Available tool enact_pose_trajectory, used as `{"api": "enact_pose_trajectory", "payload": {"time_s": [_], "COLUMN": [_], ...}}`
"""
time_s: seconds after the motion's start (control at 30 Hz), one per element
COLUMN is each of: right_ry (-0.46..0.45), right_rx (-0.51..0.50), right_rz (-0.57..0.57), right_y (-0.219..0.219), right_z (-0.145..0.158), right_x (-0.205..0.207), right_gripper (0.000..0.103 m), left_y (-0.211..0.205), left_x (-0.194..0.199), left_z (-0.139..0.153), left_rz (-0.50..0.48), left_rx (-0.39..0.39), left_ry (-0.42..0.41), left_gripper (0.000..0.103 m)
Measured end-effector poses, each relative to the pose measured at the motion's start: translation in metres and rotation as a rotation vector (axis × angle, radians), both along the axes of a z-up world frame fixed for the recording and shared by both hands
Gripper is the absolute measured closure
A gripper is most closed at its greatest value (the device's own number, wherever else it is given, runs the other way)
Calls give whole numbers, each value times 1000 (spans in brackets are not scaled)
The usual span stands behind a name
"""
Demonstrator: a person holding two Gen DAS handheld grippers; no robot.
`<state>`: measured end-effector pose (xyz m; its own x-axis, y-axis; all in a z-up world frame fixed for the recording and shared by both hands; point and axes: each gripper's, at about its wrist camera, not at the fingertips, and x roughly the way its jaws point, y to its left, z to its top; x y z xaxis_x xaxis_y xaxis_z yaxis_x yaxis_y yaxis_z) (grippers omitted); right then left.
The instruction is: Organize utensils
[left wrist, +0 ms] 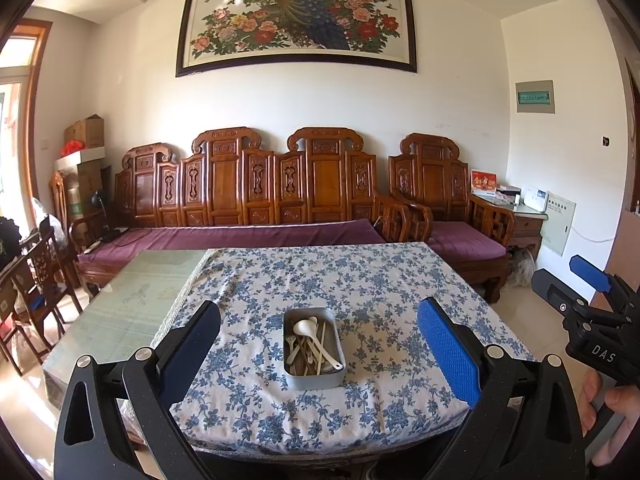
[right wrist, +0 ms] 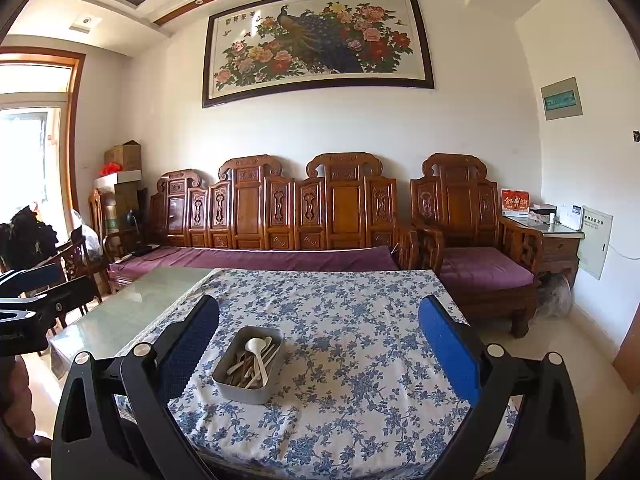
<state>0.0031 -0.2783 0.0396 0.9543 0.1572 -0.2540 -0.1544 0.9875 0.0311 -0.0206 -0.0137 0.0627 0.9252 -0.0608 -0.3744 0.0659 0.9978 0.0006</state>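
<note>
Presently, 1 grey metal tin [left wrist: 314, 350] sits on the tabletop, on the blue-flowered cloth [left wrist: 360, 280], nearer the front edge than the far edge and roughly midway between the left and right edges of the cloth. Inside it lie a white spoon [left wrist: 306, 330] and several pale, stick-like utensils [left wrist: 310, 360], piled loosely across one another; their exact number cannot be told. The cloth covers the right part of the table; the left part shows bare glass [left wrist: 132, 300].

The left gripper [left wrist: 318, 354] is held above the front edge with its 2 fingers spread wide and nothing between them; the tin is seen in the gap, well beyond the fingertips. The right gripper [right wrist: 318, 354] is likewise spread wide and empty, with the tin ahead and toward its left finger. Neither touches the tin.

A carved wooden sofa [left wrist: 256, 184] with purple cushions stands behind the far edge, beneath a framed peacock painting [left wrist: 296, 20].
</note>
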Motion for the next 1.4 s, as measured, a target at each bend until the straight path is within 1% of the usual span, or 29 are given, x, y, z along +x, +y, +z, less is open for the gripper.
{"api": "enact_pose_trajectory", "payload": {"time_s": [1.4], "right_ry": [8], "right_rx": [1], "right_rz": [7], "right_y": [1], "right_z": [-6], "right_x": [0], "right_gripper": [3], "left_y": [-1], "left_x": [-2], "left_z": [1], "left_rz": [0], "left_rx": [1], "left_ry": [-6], "left_gripper": [8]}}
